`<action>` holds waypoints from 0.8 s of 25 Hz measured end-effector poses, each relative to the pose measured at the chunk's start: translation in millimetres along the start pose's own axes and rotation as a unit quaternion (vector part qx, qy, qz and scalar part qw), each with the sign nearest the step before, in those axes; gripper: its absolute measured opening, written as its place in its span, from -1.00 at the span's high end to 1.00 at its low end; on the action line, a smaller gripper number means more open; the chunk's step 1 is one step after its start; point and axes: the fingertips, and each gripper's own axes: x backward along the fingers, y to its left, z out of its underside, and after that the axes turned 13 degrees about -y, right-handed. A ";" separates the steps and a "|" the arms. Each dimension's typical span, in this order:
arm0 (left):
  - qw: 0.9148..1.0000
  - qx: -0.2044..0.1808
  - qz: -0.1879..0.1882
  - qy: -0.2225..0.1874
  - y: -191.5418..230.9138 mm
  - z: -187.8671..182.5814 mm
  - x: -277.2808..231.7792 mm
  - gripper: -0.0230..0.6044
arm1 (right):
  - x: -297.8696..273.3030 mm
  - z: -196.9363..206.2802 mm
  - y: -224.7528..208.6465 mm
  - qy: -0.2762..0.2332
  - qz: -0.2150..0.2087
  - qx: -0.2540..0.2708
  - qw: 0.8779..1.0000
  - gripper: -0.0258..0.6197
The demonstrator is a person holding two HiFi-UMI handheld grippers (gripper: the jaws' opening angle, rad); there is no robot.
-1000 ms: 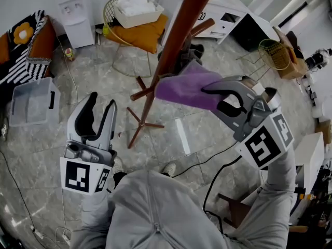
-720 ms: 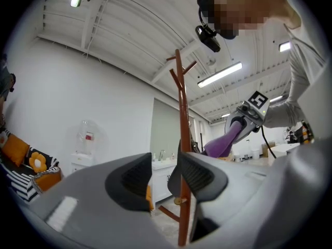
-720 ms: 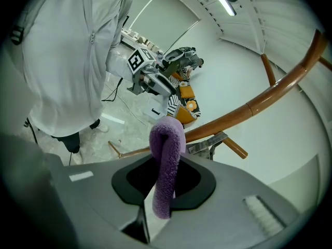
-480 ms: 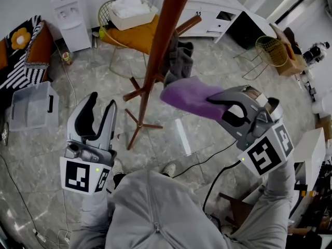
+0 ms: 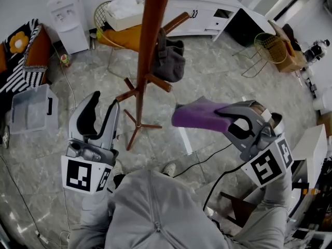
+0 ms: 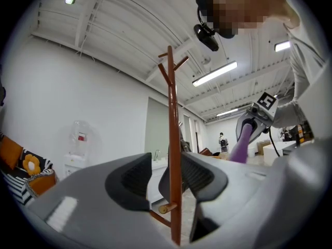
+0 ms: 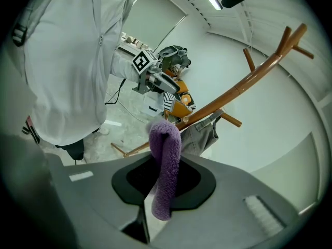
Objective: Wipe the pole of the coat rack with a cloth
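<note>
The brown wooden coat rack pole [image 5: 151, 40] rises from its tripod feet in the middle of the head view. My right gripper [image 5: 224, 116] is shut on a purple cloth [image 5: 198, 115], which hangs free to the right of the pole and does not touch it. In the right gripper view the cloth [image 7: 165, 165] droops between the jaws, with the pole [image 7: 233, 95] behind it. My left gripper [image 5: 101, 109] stands open and empty, left of the rack's base. The left gripper view shows the pole [image 6: 173, 154] beyond the parted jaws.
A grey garment [image 5: 169, 61] hangs from a peg of the rack. Behind stand a wire chair with an orange cushion [image 5: 124, 32], a water dispenser [image 5: 67, 17] and a white desk [image 5: 207, 12]. A clear bin [image 5: 28, 108] sits left. A black cable [image 5: 207, 160] crosses the floor.
My right gripper has carried the purple cloth off the pole, down and to the right. The left gripper has barely moved.
</note>
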 end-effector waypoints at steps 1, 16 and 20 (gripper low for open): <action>1.000 0.000 0.002 0.000 -1.8 -0.2 -1.2 0.34 | 2.3 1.7 2.3 -0.002 0.004 -0.008 1.000 0.75; 1.000 -0.021 0.007 0.010 -18.7 -3.8 -9.3 0.34 | 30.5 -26.8 -12.5 -0.297 0.209 -0.260 0.895 0.75; 1.000 -0.028 0.002 0.012 -21.1 -5.7 -8.8 0.34 | 43.0 -24.0 -26.5 -0.376 0.272 -0.314 0.828 0.75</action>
